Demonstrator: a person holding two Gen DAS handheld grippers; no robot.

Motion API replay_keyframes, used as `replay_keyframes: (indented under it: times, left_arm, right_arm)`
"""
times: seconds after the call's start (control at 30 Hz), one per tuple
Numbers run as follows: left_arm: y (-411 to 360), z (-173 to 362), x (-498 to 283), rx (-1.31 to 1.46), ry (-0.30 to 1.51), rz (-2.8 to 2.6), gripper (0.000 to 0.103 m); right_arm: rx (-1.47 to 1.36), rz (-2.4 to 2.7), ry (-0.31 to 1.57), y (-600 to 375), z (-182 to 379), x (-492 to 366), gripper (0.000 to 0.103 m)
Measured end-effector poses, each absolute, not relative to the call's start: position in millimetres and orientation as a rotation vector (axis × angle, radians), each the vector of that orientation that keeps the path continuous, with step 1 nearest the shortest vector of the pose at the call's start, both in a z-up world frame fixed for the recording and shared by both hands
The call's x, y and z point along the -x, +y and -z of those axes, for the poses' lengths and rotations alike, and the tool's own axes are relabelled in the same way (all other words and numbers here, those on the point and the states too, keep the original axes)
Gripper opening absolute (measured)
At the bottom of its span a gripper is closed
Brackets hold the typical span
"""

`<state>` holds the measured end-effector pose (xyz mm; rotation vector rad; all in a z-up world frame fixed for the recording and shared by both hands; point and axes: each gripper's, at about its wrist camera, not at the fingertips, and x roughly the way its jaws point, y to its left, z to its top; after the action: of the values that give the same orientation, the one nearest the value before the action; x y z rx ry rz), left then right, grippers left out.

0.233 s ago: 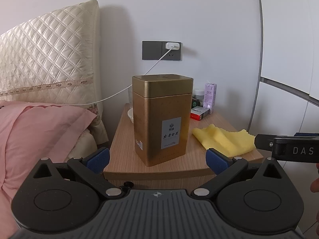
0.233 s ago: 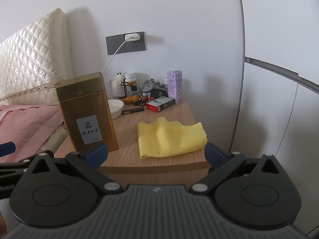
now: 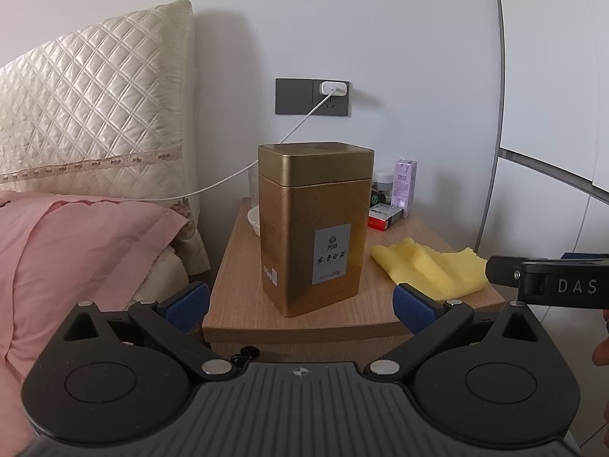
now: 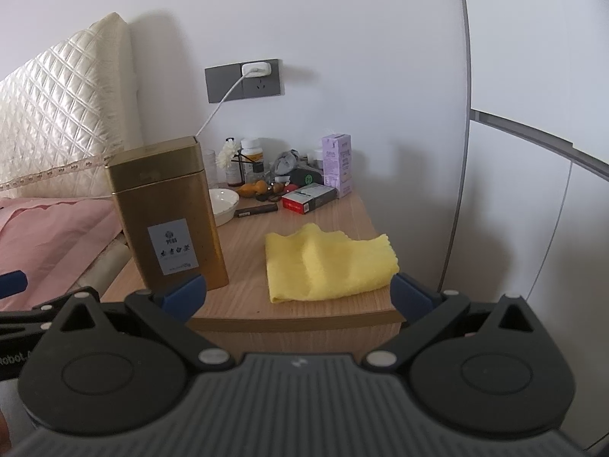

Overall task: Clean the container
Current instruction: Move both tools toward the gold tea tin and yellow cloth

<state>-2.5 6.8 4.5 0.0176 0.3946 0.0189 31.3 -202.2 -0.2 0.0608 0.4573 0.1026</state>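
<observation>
A tall gold tin with its lid on and a white label stands upright near the front of the wooden nightstand. A folded yellow cloth lies to its right. My left gripper hangs open in front of the nightstand's edge, facing the tin, nothing between its blue pads. In the right wrist view the gold tin is at the left and the yellow cloth straight ahead. My right gripper is open and empty, short of the table's front edge. The right gripper's black body shows at the left view's right side.
At the back of the nightstand stand a white bowl, a purple carton, a red and white box, bottles and small clutter. A white charger cable runs from the wall socket. A pink-covered bed and quilted headboard lie left; a white cabinet stands right.
</observation>
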Motion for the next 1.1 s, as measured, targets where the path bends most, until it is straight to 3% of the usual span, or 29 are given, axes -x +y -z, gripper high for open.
replay_keyframes:
  times: [1.1]
  left_arm:
    - [10.6, -17.6, 8.2, -0.011, 0.339, -0.070, 0.103]
  right_arm:
    - [-0.037, -0.098, 0.477, -193.8, 7.6, -42.2, 0.103]
